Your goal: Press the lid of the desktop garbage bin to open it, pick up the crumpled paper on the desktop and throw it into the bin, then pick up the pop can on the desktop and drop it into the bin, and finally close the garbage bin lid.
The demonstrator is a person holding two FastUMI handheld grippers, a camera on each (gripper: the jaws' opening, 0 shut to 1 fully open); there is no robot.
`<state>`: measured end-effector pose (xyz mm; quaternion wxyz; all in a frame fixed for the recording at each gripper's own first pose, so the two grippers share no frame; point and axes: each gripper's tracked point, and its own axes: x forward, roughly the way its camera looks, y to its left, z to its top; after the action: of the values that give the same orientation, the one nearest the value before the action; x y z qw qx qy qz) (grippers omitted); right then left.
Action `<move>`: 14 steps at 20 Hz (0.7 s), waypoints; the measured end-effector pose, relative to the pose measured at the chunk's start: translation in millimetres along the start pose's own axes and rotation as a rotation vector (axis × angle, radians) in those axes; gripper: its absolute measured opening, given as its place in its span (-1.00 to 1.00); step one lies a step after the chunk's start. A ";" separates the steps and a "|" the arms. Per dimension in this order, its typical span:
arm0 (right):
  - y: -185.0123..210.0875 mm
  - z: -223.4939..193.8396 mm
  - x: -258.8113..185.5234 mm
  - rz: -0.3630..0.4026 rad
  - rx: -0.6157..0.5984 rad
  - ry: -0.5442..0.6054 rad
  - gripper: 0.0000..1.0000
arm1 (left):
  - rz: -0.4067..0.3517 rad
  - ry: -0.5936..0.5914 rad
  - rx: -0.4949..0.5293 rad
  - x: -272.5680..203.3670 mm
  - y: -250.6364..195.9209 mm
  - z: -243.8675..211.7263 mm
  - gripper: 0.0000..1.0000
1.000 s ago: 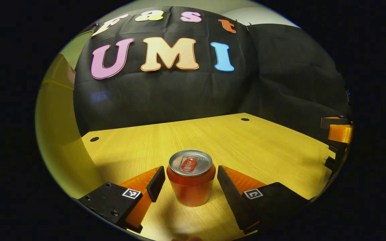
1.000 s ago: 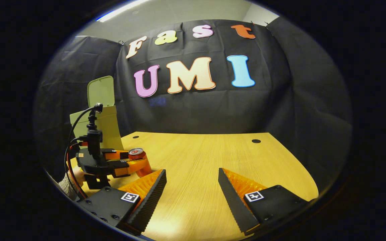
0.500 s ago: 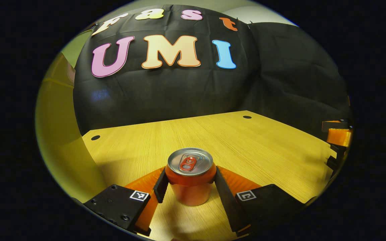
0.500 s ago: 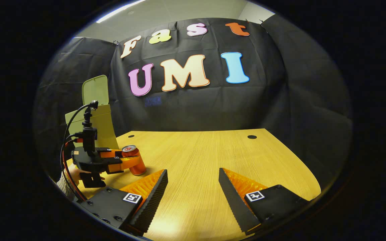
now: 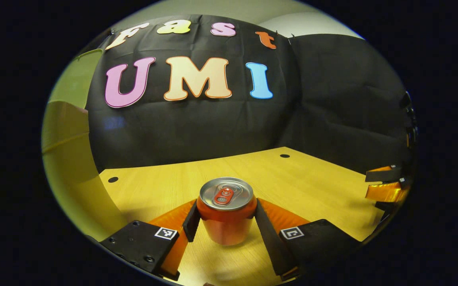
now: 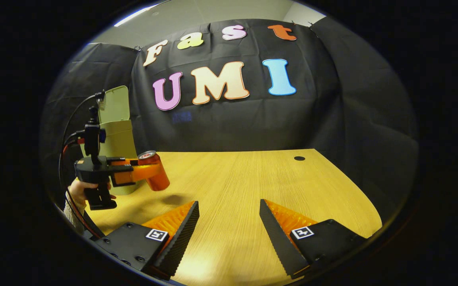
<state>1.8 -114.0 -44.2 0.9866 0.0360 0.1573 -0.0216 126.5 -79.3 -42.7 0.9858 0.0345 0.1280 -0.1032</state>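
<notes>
An orange pop can with a silver top sits between both fingers of my left gripper, which is shut on it. In the right gripper view the same can hangs above the wooden table, casting a shadow below it, and the left gripper holding it is carried by a hand. The pale green bin stands behind it at the far left with its lid raised upright. My right gripper is open low over the table's near side, nothing between its fingers.
The bin's wall fills the left edge of the left gripper view, close to the can. The right gripper's fingers show at the far right there. Two small dark holes mark the tabletop near the back.
The left gripper closed on the can, then lifted it off the table toward the bin. The right gripper stayed open and nearly still.
</notes>
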 end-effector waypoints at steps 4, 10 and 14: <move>1.1 -2.0 -2.7 0.021 0.007 -0.013 0.93 | 0.003 -0.050 0.007 -15.8 -1.3 39.8 0.58; 14.2 -4.3 -2.0 0.078 0.015 -0.015 0.93 | -0.009 -0.097 -0.015 -36.7 1.9 90.2 0.58; 17.7 -7.8 -4.0 0.108 0.034 -0.010 0.93 | 0.045 -0.132 -0.036 -55.6 26.5 120.6 0.58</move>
<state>-3.5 -95.7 -49.2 0.9864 0.0612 0.1498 0.0290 109.1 -54.0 89.3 0.9946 0.0129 0.0639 -0.0808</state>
